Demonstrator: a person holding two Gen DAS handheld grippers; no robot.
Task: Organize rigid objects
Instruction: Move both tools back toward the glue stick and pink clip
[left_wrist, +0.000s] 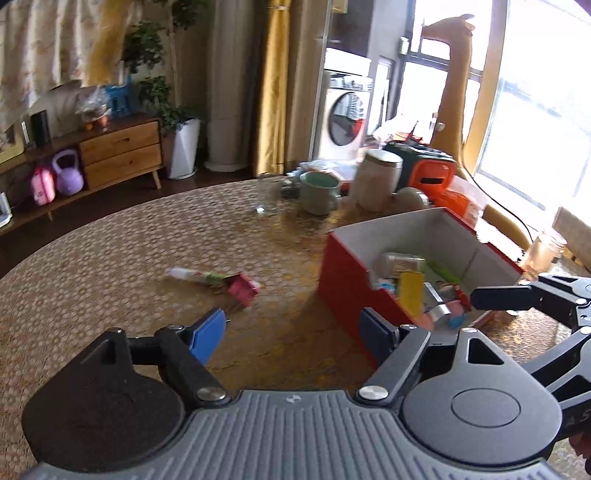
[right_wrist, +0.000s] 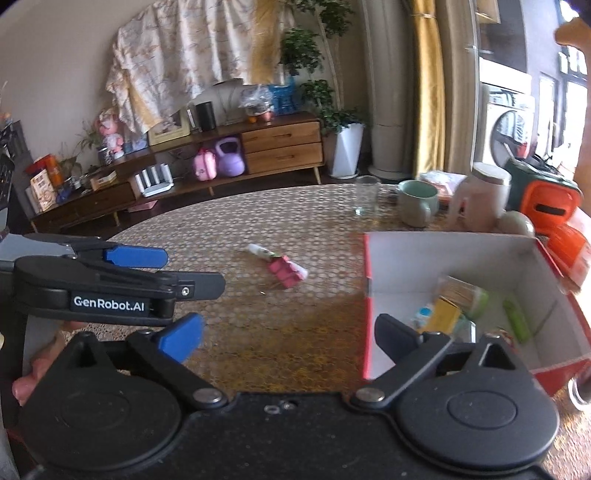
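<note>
A red box with a white inside (left_wrist: 343, 280) stands on the round table and holds several small items, among them a yellow pack (left_wrist: 412, 291). It also shows in the right wrist view (right_wrist: 406, 258). A pink block (left_wrist: 242, 290) and a white tube (left_wrist: 192, 275) lie together on the table left of the box, also seen in the right wrist view as block (right_wrist: 284, 273) and tube (right_wrist: 262, 253). My left gripper (left_wrist: 295, 328) is open and empty, near the box's front corner. My right gripper (right_wrist: 291, 338) is open and empty at the box's left wall.
A green mug (left_wrist: 319, 192), a white jar (left_wrist: 378, 179), an empty glass (right_wrist: 365, 195) and an orange and black device (left_wrist: 430, 170) stand at the table's far side. A small glass jar (left_wrist: 545, 251) sits right of the box. A wooden sideboard (right_wrist: 258, 147) lines the wall.
</note>
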